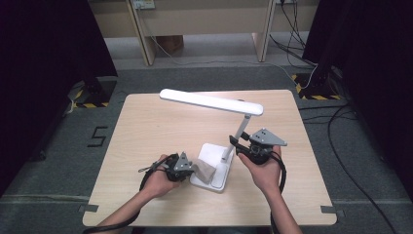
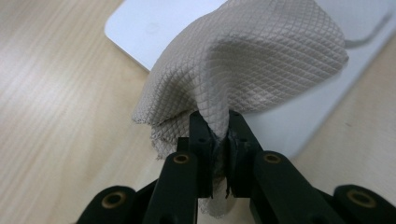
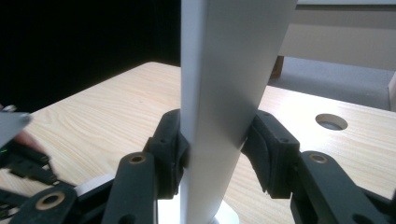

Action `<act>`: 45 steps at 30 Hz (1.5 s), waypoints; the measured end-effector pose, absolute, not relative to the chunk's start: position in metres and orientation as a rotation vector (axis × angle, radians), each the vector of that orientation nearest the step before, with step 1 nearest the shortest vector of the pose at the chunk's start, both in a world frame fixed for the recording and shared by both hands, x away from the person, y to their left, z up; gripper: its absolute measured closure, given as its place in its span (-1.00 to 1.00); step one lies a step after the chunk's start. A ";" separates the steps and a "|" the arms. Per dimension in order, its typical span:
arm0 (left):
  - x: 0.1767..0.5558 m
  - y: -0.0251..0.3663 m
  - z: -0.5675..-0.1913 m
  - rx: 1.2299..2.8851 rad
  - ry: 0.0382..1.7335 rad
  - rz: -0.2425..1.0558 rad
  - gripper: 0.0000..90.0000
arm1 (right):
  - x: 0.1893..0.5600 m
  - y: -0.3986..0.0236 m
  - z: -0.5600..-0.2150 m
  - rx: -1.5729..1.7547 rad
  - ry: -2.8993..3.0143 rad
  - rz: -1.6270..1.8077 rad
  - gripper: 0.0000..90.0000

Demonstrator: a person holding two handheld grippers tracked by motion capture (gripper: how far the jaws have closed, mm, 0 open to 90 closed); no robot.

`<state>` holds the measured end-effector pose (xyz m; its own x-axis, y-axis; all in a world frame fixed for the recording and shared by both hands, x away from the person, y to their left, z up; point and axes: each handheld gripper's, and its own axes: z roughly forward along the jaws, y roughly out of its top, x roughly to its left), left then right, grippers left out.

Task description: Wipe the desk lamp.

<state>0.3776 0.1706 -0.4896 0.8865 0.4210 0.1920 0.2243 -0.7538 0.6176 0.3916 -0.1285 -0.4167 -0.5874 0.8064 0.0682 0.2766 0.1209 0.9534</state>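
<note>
A white desk lamp stands near the table's front, its flat base [image 1: 210,161] under a slanted stem [image 1: 239,132] and a long head [image 1: 212,102]. My right gripper [image 1: 237,144] is shut on the lamp stem [image 3: 219,93], with the pads pressed on both of its sides. My left gripper [image 1: 191,169] is shut on a beige waffle-textured cloth [image 1: 205,170], which lies on the lamp base. Seen from the left gripper, the cloth [image 2: 252,60] bunches up out of the closed jaws over the white base [image 2: 154,28].
The light wooden table [image 1: 146,131] has bare surface to the left and behind the lamp, and a round cable hole [image 3: 331,122] near its far edge. Beyond lie grey floor, cables [image 1: 341,122] at the right and wooden furniture legs [image 1: 143,39].
</note>
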 end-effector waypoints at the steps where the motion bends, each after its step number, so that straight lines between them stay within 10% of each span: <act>1: 0.373 0.172 -0.490 2.445 0.457 0.424 0.84 | 0.392 -0.129 -0.417 1.044 1.933 1.476 0.27; 16: 0.335 0.195 -0.487 2.435 0.428 0.402 0.84 | 0.392 -0.128 -0.416 1.040 1.936 1.466 0.27; 35: 0.336 0.299 -0.498 2.313 0.883 0.628 0.81 | 0.393 -0.128 -0.416 1.035 1.941 1.466 0.27; 45: 0.327 0.297 -0.491 2.157 0.950 0.469 0.02 | 0.392 -0.129 -0.413 1.041 1.964 1.442 0.24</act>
